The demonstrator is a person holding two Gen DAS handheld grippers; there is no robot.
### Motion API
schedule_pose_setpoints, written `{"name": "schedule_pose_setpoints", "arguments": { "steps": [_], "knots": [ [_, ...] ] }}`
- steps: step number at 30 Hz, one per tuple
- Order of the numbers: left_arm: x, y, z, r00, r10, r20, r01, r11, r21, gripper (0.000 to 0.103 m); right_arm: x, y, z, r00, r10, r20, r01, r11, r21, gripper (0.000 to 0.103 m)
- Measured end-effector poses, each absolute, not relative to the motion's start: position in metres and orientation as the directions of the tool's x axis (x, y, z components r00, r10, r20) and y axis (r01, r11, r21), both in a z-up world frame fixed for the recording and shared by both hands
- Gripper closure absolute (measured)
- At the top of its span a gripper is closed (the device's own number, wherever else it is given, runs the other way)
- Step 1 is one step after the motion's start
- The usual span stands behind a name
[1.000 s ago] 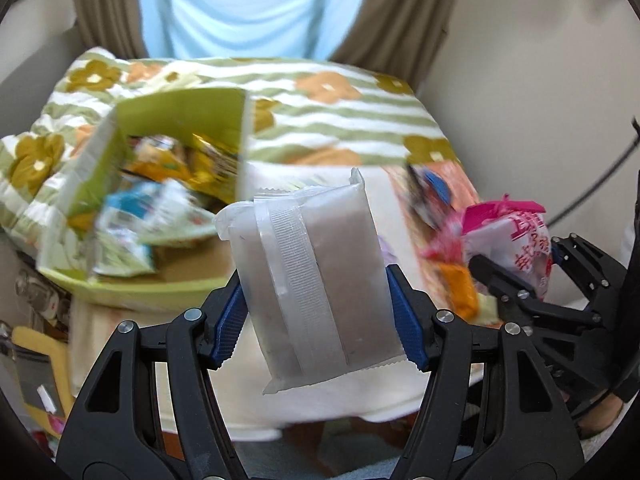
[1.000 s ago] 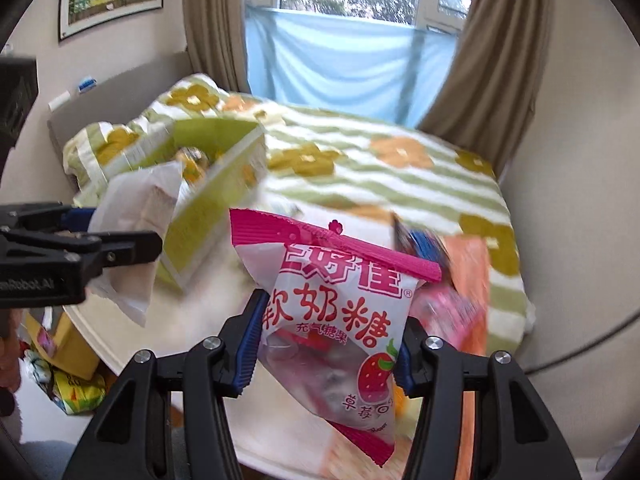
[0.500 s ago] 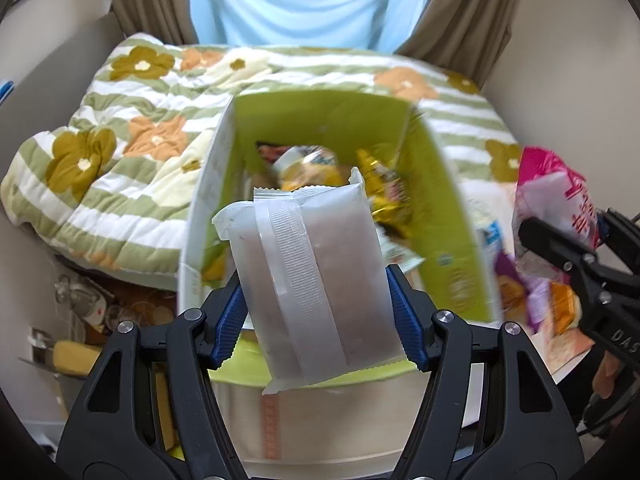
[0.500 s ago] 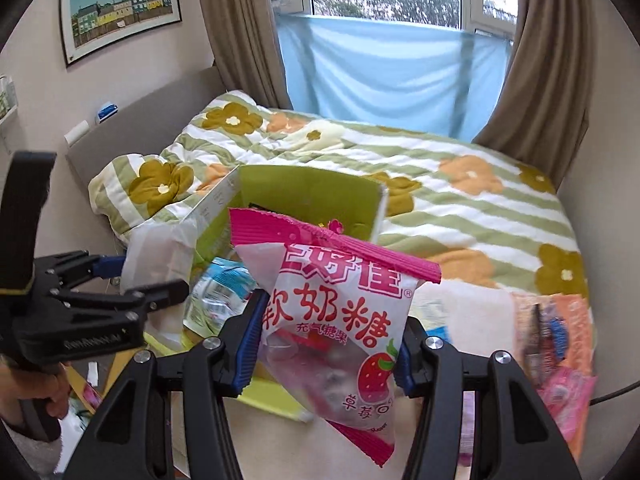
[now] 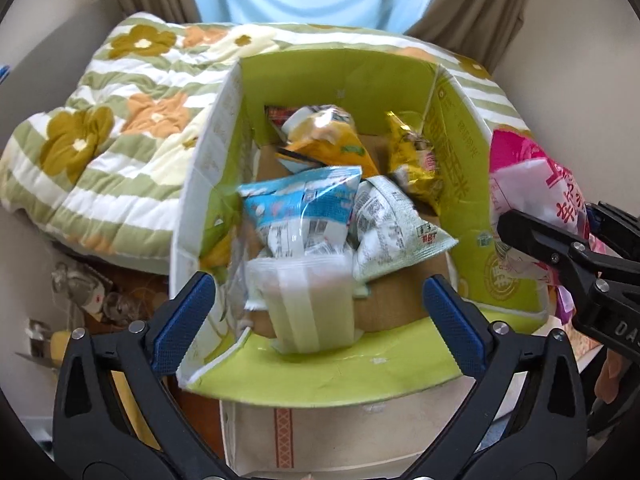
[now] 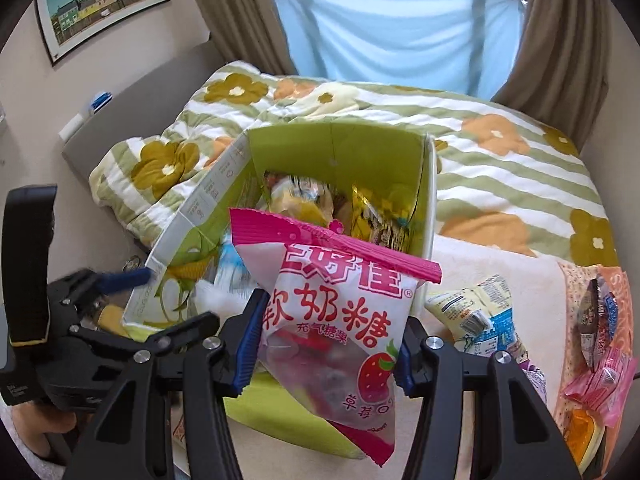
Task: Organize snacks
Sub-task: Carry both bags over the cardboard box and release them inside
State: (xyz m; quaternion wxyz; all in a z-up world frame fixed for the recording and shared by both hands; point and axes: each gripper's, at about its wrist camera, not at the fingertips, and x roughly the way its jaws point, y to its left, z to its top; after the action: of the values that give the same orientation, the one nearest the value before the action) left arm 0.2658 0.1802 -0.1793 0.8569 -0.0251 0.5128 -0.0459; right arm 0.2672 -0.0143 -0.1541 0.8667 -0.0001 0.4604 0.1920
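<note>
A green cardboard box (image 5: 460,160) (image 6: 332,148) holds several snack packets. My left gripper (image 5: 316,312) is open over the box's near side. A pale translucent packet (image 5: 308,304) lies free between its fingers, at the near edge inside the box. My right gripper (image 6: 326,344) is shut on a pink and white strawberry candy bag (image 6: 336,312), held just in front of the box. That bag (image 5: 536,184) and gripper show at the right in the left wrist view.
The box stands against a bed with a green striped floral quilt (image 6: 500,136). Loose snack packets (image 6: 480,312) lie on the cream table surface (image 6: 532,276) right of the box, more at the far right (image 6: 600,320). Clutter sits on the floor at left (image 5: 80,292).
My left gripper opened and let go of the pale packet, which dropped into the box. Both grippers moved closer over the box. The right gripper still holds the candy bag.
</note>
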Motion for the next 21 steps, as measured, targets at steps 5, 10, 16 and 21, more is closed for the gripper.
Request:
{"name": "schedule_pose_setpoints", "arguments": {
  "steps": [5, 10, 16, 21],
  "knots": [
    [0.251, 0.192, -0.176, 0.478, -0.091, -0.874, -0.009, 0.994, -0.108, 0.001, 0.269, -0.022, -0.158, 0.479, 0.352, -0.804, -0.343, 0.918, 0.198, 0.052],
    [0.240, 0.201, -0.171, 0.499, -0.084, -0.862, -0.058, 0.990, -0.130, 0.001, 0.270, -0.021, -0.162, 0.471, 0.374, -0.799, -0.357, 0.909, 0.215, 0.050],
    [0.232, 0.206, -0.166, 0.505, -0.069, -0.861, -0.081, 0.989, -0.127, 0.001, 0.261, -0.014, -0.165, 0.473, 0.430, -0.769, -0.396, 0.884, 0.250, 0.008],
    [0.225, 0.212, -0.169, 0.495, -0.074, -0.866, -0.087, 0.987, -0.134, 0.001, 0.250, -0.011, -0.167, 0.481, 0.441, -0.758, -0.412, 0.877, 0.248, 0.008]
  ]
}}
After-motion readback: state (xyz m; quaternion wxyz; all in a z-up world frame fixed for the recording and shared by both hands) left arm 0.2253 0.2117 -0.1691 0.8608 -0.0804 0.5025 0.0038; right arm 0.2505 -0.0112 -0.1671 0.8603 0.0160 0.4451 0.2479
